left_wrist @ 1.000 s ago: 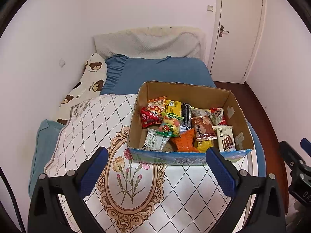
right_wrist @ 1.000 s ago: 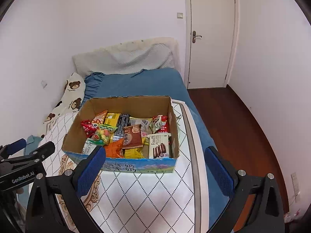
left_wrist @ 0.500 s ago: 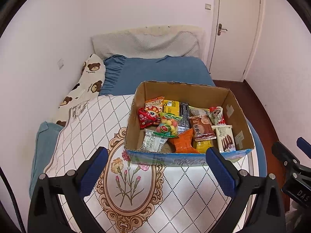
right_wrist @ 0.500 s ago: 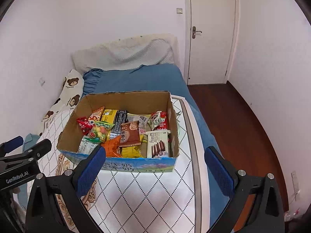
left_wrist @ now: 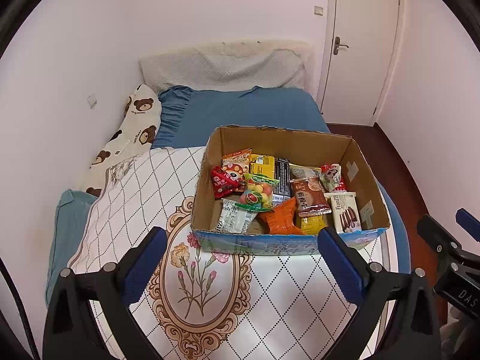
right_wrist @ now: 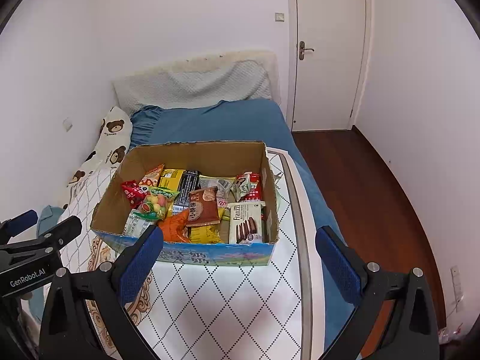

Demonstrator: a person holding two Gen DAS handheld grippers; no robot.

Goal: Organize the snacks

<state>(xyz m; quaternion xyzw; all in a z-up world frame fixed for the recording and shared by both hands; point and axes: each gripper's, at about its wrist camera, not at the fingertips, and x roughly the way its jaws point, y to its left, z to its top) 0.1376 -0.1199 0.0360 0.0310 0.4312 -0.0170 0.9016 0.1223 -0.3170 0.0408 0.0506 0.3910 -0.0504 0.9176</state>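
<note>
A: Left wrist view?
B: Left gripper (left_wrist: 241, 258) spread wide, holding nothing, hovering over the quilted white cover (left_wrist: 135, 204) on the bed. Cardboard box (left_wrist: 282, 142) just ahead on that cover, open on top, packed with snacks: red packet (left_wrist: 222, 182) at the left wall, bag of coloured candy (left_wrist: 258, 193) beside it, orange packet (left_wrist: 280, 220) near the front wall, brown packet (left_wrist: 309, 196) further right, white Franzzi pack (left_wrist: 345, 211) against the right wall. Part of the right gripper (left_wrist: 450, 252) at the right edge.

A: Right wrist view?
B: Right gripper (right_wrist: 238, 256) also wide apart, gripping nothing, low before the box front. Same box (right_wrist: 192, 153), Franzzi pack (right_wrist: 245, 219) nearest the right wall, orange packet (right_wrist: 174, 228) partly behind the left blue pad. Left gripper's black body (right_wrist: 33, 249) at the left edge. Bear-print pillow (right_wrist: 112, 138) by the wall, closed white door (right_wrist: 328, 51) beyond the bed.
</note>
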